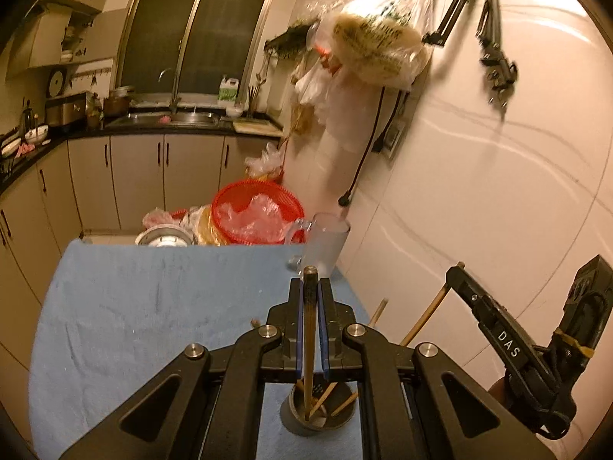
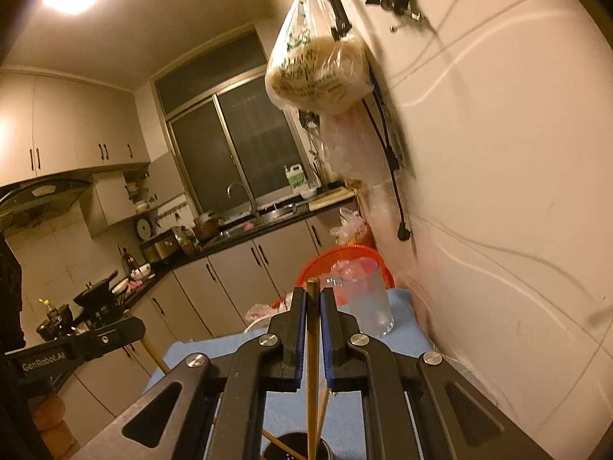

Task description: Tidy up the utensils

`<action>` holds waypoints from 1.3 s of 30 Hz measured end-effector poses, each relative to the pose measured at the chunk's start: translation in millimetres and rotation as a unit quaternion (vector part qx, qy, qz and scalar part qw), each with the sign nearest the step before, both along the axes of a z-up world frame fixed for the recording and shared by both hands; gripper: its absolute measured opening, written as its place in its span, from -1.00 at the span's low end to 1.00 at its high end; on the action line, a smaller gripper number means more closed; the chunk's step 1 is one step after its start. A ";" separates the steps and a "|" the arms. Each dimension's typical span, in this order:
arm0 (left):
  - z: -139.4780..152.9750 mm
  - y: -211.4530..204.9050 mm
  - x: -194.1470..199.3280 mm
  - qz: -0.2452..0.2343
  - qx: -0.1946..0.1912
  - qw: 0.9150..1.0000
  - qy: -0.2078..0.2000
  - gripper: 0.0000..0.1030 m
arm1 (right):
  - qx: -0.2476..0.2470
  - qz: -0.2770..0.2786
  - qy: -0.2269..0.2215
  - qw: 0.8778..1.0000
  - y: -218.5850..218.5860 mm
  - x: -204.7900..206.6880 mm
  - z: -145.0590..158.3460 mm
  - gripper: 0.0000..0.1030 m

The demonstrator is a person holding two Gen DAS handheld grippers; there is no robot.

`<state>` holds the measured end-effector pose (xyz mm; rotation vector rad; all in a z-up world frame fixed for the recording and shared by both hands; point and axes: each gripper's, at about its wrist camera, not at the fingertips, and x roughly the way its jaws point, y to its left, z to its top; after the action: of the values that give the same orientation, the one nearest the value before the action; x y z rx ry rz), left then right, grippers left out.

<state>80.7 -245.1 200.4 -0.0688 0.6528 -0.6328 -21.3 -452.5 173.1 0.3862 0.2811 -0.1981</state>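
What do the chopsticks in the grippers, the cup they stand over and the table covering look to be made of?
Chopsticks: likely wood or bamboo, going by the tan, matte shafts, darkened on one. Holder cup: grey and dull, possibly metal or plastic; the dim light leaves it open. Table covering: blue towel-like cloth with a soft, wrinkled nap. Tall cup behind: frosted, translucent plastic or glass.

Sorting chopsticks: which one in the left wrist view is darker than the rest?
The dark-stained chopstick clamped upright in the left gripper; the others in the grey cup are pale wood.
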 end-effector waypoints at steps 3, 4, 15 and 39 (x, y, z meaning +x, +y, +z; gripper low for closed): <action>-17.2 -1.8 5.4 0.003 0.009 1.000 0.019 -0.86 | 0.012 0.010 0.017 1.000 0.1 6.2 -11.7 -0.85; -21.8 -1.8 6.4 0.005 0.011 1.000 0.024 -0.86 | 0.013 0.012 0.022 1.000 1.1 8.0 -15.5 -0.85; -42.1 1.9 9.8 0.018 0.017 0.999 0.040 -0.85 | 0.035 0.027 0.050 0.998 1.0 16.3 -35.4 -0.79; -54.2 120.5 -33.5 0.077 0.016 0.995 0.057 -0.74 | 0.053 0.122 0.072 0.988 62.4 -45.1 -45.9 -0.78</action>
<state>47.2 -124.6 146.2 -0.1248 0.7606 -0.4710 -66.5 -390.2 127.3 0.4387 0.4798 0.0302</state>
